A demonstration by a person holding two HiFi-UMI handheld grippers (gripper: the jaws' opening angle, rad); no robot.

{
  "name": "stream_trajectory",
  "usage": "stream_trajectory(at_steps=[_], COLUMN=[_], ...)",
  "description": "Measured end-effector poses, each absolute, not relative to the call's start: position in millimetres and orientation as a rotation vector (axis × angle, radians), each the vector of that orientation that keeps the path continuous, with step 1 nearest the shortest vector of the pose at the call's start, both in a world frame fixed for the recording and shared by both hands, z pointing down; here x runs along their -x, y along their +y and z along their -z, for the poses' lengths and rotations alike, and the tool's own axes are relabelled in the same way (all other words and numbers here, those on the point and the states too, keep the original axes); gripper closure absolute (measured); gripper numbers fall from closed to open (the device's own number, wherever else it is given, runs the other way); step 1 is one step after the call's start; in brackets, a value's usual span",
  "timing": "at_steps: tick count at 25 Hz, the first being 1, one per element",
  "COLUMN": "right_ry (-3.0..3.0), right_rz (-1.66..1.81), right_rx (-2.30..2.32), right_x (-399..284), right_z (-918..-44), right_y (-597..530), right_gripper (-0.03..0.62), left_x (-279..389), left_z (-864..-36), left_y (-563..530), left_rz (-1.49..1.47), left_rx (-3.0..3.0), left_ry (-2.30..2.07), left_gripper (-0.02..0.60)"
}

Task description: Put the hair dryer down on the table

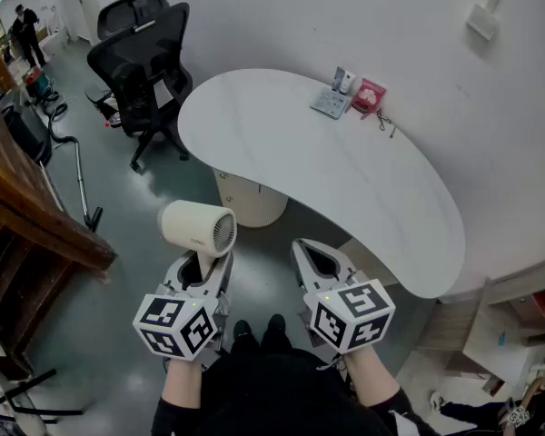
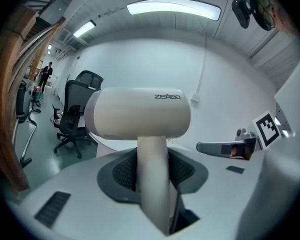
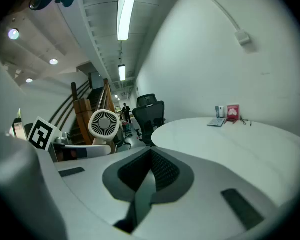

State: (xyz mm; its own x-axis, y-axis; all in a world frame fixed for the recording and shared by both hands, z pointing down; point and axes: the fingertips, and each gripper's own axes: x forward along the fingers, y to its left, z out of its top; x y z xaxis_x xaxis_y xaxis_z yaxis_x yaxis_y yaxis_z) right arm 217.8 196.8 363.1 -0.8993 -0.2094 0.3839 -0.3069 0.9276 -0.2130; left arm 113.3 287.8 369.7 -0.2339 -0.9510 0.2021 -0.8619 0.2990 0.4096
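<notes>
A cream hair dryer (image 1: 195, 228) stands upright over the floor, short of the near edge of the white table (image 1: 327, 171). Its handle is clamped between the jaws of my left gripper (image 1: 200, 266). In the left gripper view the hair dryer (image 2: 140, 114) fills the middle, with its barrel lying crosswise above the left gripper (image 2: 152, 174). My right gripper (image 1: 311, 248) hovers beside it on the right, shut with nothing in it. The right gripper view shows the right gripper (image 3: 150, 159) aimed at the table (image 3: 230, 139), and the hair dryer's grille (image 3: 104, 124) at the left.
Two black office chairs (image 1: 145, 71) stand left of the table. A small device (image 1: 331, 103) and a red box (image 1: 370, 94) lie at the table's far edge by the wall. A wooden stair (image 1: 36, 216) runs along the left. A person (image 1: 25, 30) stands far off.
</notes>
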Motion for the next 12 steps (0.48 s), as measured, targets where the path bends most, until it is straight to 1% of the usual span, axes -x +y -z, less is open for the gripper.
stream_trajectory(at_steps=[12], right_ry=[-2.7], right_rz=[-0.375], right_rx=[-0.4], right_x=[-208.2], right_z=[-369.0], right_y=[204.3], right_gripper=[0.592], left_x=[-99.0], left_z=[-372.5], left_y=[302.9], left_rz=[0.288], left_rx=[-1.614], left_ry=[-2.154], left_gripper=[0.426])
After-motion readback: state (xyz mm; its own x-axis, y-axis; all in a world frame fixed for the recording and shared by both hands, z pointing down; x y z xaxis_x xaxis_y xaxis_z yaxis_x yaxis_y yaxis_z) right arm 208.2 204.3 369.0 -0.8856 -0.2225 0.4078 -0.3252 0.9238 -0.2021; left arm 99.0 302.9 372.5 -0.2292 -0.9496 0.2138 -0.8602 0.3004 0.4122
